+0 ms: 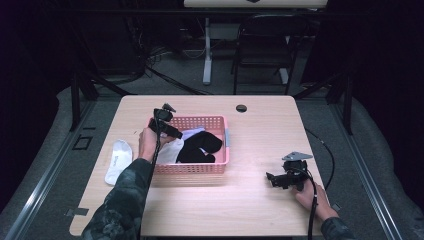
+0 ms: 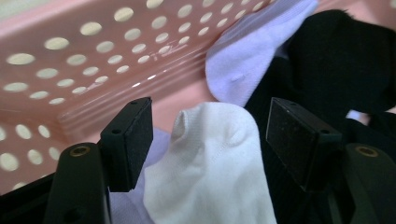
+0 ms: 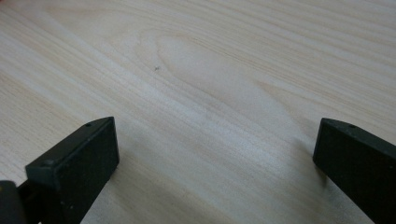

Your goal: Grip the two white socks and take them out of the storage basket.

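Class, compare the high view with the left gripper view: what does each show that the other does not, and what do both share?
High view alone: the wooden table, a white sock lying outside the basket, the right gripper resting open on the table, and a chair beyond.

Left gripper view alone: the left gripper open, its jaws either side of a white sock's toe.

Both: the pink basket, holding white and black socks.

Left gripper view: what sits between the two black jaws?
The toe of a white sock, inside the pink perforated plastic basket. The left gripper is open around it, jaws not yet touching.
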Demonstrator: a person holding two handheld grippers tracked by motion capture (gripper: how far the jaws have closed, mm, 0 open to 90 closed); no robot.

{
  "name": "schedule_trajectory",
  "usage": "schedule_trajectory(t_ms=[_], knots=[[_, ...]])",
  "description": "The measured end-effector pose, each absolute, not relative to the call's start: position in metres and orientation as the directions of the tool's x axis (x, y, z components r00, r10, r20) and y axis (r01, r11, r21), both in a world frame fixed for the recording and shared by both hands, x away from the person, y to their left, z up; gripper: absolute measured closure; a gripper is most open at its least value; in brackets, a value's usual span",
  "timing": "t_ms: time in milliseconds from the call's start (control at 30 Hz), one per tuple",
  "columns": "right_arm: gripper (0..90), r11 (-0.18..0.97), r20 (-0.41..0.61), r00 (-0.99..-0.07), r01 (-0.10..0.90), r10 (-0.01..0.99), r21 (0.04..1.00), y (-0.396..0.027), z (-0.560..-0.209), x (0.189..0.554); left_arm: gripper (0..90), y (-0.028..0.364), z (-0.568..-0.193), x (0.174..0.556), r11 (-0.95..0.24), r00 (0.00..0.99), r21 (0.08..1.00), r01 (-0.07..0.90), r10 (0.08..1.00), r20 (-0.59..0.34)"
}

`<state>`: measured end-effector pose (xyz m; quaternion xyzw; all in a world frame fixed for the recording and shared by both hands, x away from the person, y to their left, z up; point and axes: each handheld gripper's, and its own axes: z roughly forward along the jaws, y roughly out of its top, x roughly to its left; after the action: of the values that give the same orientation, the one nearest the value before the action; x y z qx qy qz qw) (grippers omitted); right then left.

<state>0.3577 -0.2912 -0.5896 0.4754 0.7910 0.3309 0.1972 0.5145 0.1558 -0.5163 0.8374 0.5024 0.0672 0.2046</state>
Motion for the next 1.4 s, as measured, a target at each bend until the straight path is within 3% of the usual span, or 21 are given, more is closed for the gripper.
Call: schedule_trajectory(t_ms=[200,333,433,1067,1400], knots=[[0.0,0.331,0.004,-0.474,0.621,0.881,0.71,-0.291,-0.59,0.358,46.9,0.153,-0.528,0.521,-0.401,0.452,0.338,0.851,0.888,-0.084],[0.0,0.33,0.003,-0.474,0.619,0.88,0.713,-0.292,-0.59,0.357,71.9,0.15,-0.53,0.517,-0.424,0.471,0.323,0.846,0.878,-0.081],[0.0,0.329,0.003,-0.473,0.618,0.881,0.714,-0.292,-0.59,0.357,81.4,0.151,-0.529,0.513,-0.437,0.489,0.322,0.84,0.867,-0.096],[0.0,0.328,0.002,-0.47,0.619,0.883,0.714,-0.292,-0.59,0.357,84.3,0.158,-0.45,0.474,-0.471,0.609,0.551,0.689,0.789,-0.088],[0.0,0.328,0.002,-0.47,0.618,0.883,0.714,-0.292,-0.59,0.357,84.3,0.156,-0.409,0.461,-0.474,0.643,0.618,0.628,0.763,-0.068]])
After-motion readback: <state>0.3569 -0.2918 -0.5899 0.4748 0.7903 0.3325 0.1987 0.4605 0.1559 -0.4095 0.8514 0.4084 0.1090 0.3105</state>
